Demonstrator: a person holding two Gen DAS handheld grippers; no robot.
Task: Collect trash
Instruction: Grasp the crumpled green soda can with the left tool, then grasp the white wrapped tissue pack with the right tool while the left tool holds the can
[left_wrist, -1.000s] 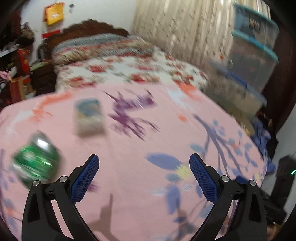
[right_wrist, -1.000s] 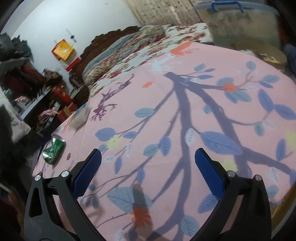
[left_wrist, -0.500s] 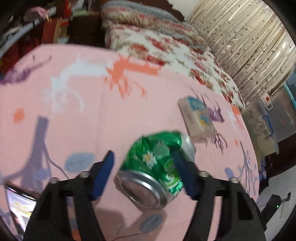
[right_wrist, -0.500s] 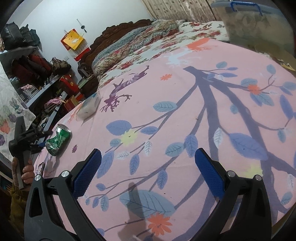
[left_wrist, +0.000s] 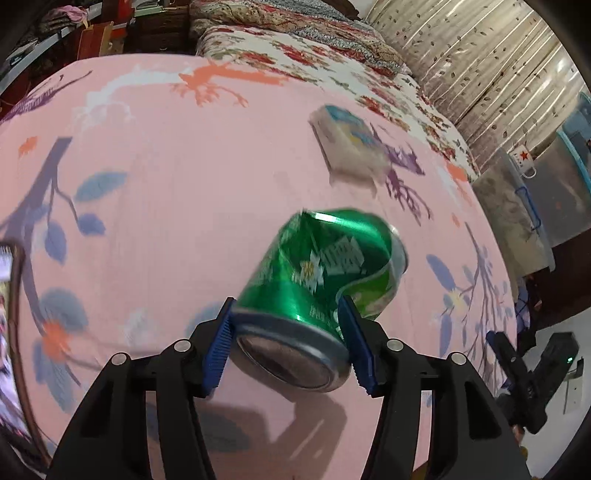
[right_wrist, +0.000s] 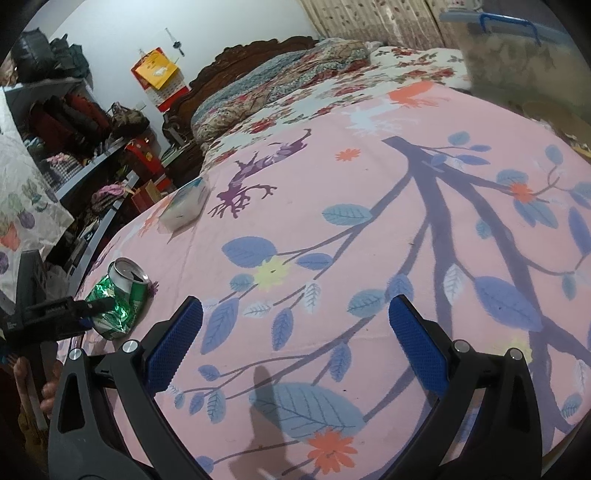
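Observation:
A crushed green soda can (left_wrist: 317, 280) lies on the pink flowered bedsheet (left_wrist: 166, 192). My left gripper (left_wrist: 288, 341) is shut on the can's bottom end, blue pads pressing both sides. In the right wrist view the same can (right_wrist: 120, 299) shows at the far left with the left gripper (right_wrist: 88, 308) on it. A small white and blue packet (left_wrist: 349, 142) lies beyond the can; it also shows in the right wrist view (right_wrist: 184, 208). My right gripper (right_wrist: 295, 343) is open and empty above the sheet's middle.
A floral quilt and pillows (right_wrist: 280, 77) lie at the bed's head. Clear storage boxes (left_wrist: 517, 206) stand by the curtain at the right. Cluttered shelves (right_wrist: 70, 122) line the left side. A phone edge (left_wrist: 11, 295) shows at far left.
My left gripper swung to the can, moved over it and closed on its bottom end. The right gripper drifted slightly and stayed open.

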